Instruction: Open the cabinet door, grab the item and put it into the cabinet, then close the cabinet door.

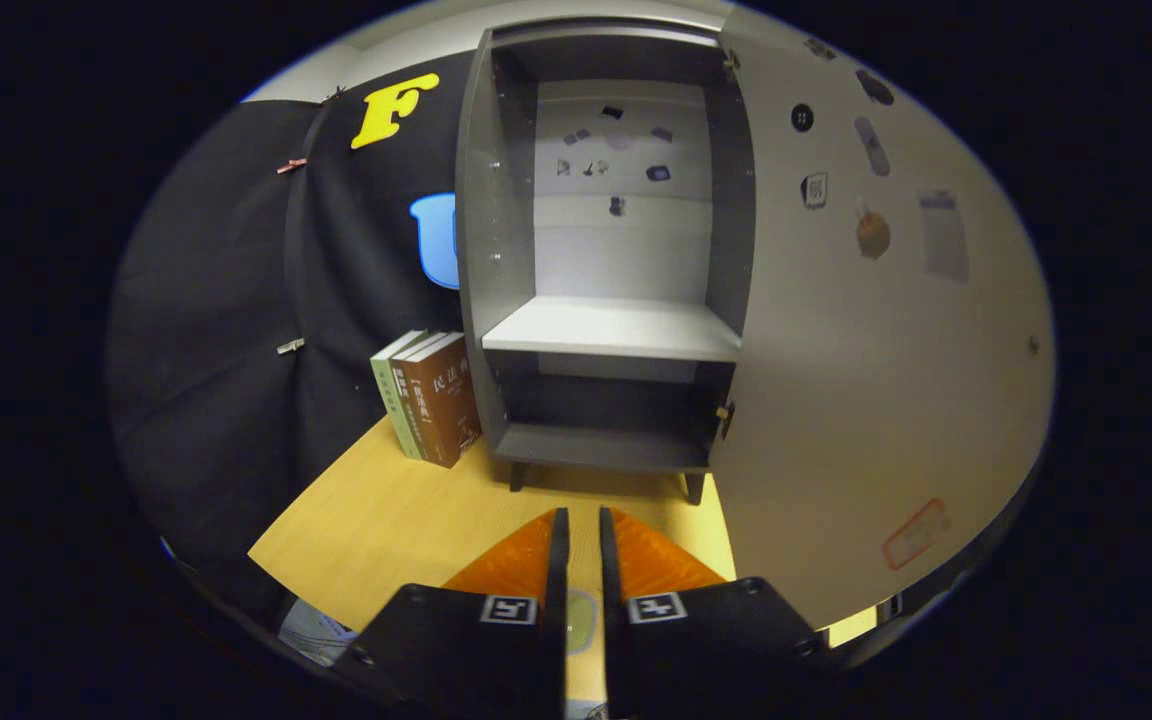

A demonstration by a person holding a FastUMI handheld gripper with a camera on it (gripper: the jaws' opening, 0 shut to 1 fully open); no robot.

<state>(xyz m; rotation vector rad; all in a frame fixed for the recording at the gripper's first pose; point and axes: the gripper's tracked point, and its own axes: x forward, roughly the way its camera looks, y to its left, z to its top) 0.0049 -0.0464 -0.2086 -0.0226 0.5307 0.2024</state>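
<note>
A dark grey cabinet stands on short legs on the wooden table, beyond my fingers. Its door is swung wide open to the right and reaches back alongside my gripper. Inside, a pale middle shelf and the lower compartment are bare. Three upright books, one brown and two green, lean against the cabinet's left side. My gripper hovers low over the table in front of the cabinet, its fingers almost together with only a thin slit between them and nothing held.
Several small stickers dot the inside of the open door and the cabinet's back wall. Black cloth walls off the left side. A pale round mark lies on the table under my fingers.
</note>
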